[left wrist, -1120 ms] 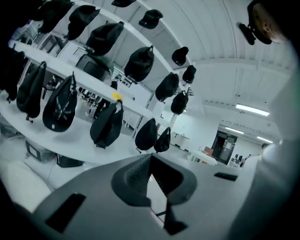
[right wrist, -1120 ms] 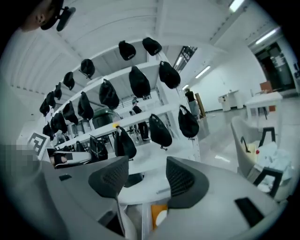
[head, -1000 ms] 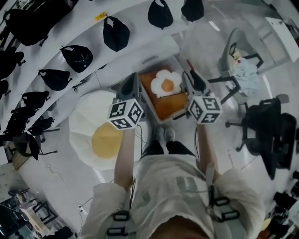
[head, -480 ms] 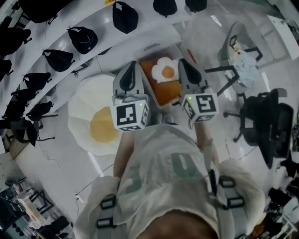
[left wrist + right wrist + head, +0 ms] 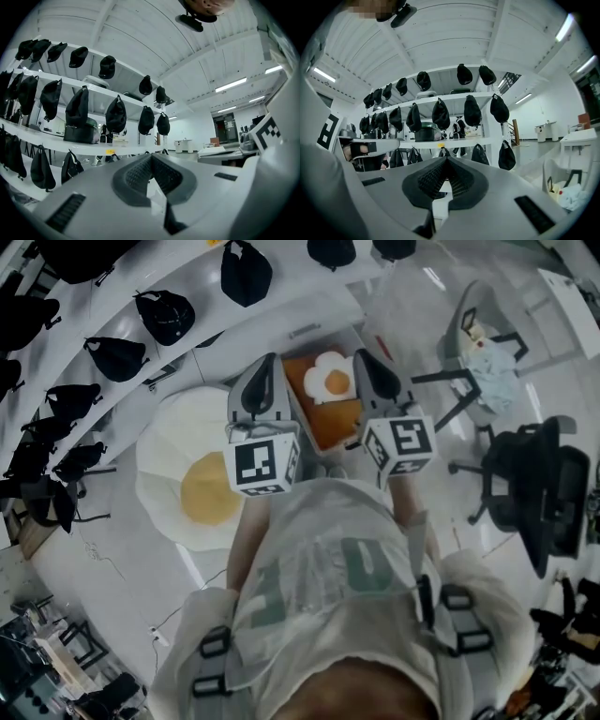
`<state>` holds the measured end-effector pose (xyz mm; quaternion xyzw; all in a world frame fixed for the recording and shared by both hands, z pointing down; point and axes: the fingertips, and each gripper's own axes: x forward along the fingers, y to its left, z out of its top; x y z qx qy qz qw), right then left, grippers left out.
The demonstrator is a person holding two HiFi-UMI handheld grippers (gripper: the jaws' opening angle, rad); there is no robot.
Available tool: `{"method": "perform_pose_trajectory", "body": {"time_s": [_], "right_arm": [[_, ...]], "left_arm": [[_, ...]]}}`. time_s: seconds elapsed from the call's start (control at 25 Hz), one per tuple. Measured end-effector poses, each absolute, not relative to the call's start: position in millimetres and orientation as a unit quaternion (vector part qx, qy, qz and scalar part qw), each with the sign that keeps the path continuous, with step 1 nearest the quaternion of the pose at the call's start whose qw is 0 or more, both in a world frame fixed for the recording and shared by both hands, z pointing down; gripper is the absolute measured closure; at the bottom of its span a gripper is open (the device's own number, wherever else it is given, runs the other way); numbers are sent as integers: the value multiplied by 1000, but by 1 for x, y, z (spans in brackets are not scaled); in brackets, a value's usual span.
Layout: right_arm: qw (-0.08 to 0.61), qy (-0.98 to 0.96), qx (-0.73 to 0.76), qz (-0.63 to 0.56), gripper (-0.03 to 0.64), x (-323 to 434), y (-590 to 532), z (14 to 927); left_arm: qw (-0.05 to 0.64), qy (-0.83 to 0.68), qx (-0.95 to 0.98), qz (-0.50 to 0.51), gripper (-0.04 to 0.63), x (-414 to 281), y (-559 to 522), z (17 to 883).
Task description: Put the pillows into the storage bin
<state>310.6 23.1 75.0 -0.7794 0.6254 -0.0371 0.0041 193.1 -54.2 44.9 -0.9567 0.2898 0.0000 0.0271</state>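
Pillows (image 5: 336, 382) stacked in storage bin (image 5: 314, 334), yellow shelf label (image 5: 110, 151) illegible

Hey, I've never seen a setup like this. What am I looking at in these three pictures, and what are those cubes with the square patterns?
There is no robot here. A person holds a two-jaw gripper in each hand, and the patterned cubes are part of those grippers. The head view looks down from a camera on the person's head. The other two cameras ride on the grippers and look along their jaws toward rows of black bags. The left gripper and right gripper are both shut and empty. On the floor, a storage bin holds an orange pillow and a small flower-shaped pillow. A big fried-egg pillow lies beside it.
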Motion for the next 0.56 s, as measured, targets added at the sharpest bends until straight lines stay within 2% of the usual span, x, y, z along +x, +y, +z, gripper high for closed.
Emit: {"method": "perform_pose_trajectory", "body": {"time_s": [0.56], "right_arm": [[-2,618,-785,-42,607,323,31,76]], "left_arm": [[7,287,-958,-1,591,201,-55,49]]}}
